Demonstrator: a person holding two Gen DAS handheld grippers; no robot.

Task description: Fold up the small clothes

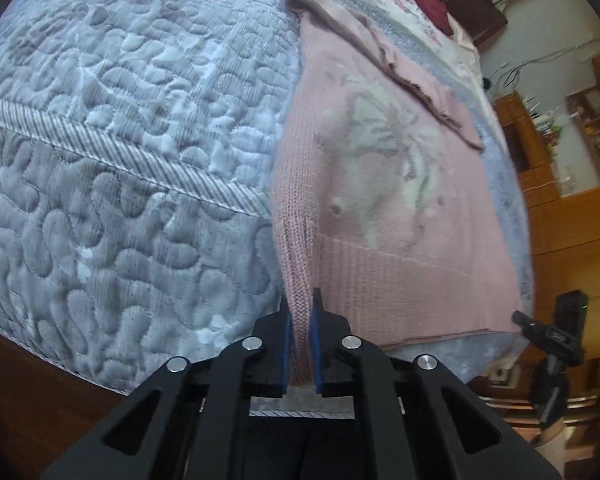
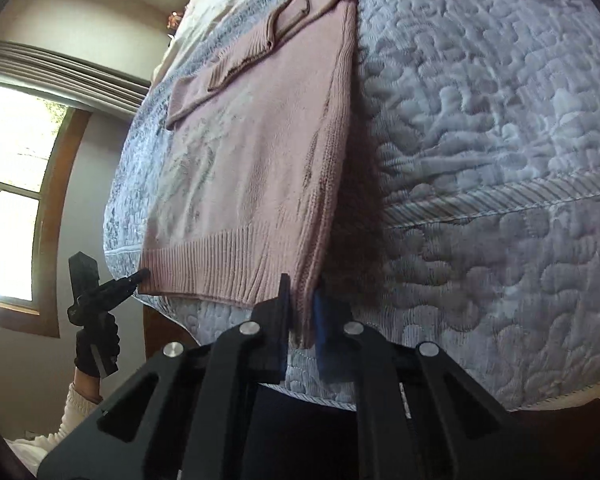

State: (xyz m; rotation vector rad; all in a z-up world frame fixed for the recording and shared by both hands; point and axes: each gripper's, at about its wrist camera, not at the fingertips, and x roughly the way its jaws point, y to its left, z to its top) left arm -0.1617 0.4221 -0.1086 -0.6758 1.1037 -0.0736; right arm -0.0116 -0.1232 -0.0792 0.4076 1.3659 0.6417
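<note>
My left gripper [image 1: 300,320] is clamped on the ribbed hem corner of the pink knitted sweater [image 1: 380,184], its blue pads [image 1: 287,344] pressing a raised fold of knit between them. My right gripper [image 2: 302,312] pinches the opposite hem corner of the sweater [image 2: 260,160] the same way — the fabric stands up in a narrow ridge between the 2 fingers.

The sweater lies on the pale blue quilted bedspread [image 1: 120,140], front up, with a whitish fuzzy figure [image 1: 392,160] worked into the chest. 1 sleeve [image 1: 380,52] is folded diagonally across the upper body, and from the right wrist view the other sleeve [image 2: 236,64] also lies across the top. The ribbed hem [image 2: 220,264] sits near the bed's edge.

Each camera catches the other tool at the far hem corner — in the right view a black-gloved hand [image 2: 98,348] with a cream knit cuff [image 2: 80,408] holds it. A window [image 2: 8,184] glows beyond, and wooden shelving [image 1: 572,128] stands beside the bed.
</note>
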